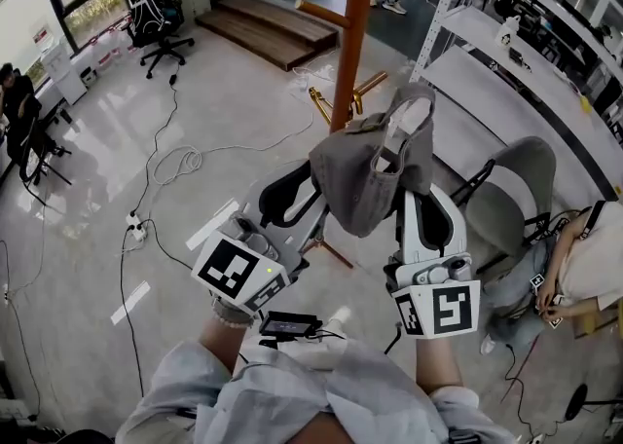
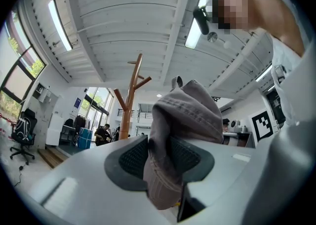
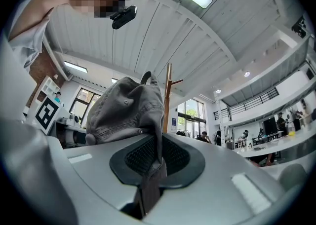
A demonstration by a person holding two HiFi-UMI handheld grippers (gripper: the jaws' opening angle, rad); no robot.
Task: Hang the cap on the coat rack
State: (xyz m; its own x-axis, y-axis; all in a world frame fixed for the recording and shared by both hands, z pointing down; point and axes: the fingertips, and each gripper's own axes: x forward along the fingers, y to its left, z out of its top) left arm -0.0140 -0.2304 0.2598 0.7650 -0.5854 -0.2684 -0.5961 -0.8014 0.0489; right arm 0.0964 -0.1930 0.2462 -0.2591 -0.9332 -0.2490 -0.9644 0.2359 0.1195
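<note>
Cap is up between both tongs, near the coat rack but not touching it. You're mid-carry. Next: raise it and drop the crown over a peg. Left gripper is clamped on a fabric fold, right gripper on the cap's edge. Both are nearly closed.

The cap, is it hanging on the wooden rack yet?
Not yet. Left gripper and right gripper both pinch the cap, off the coat rack.
</note>
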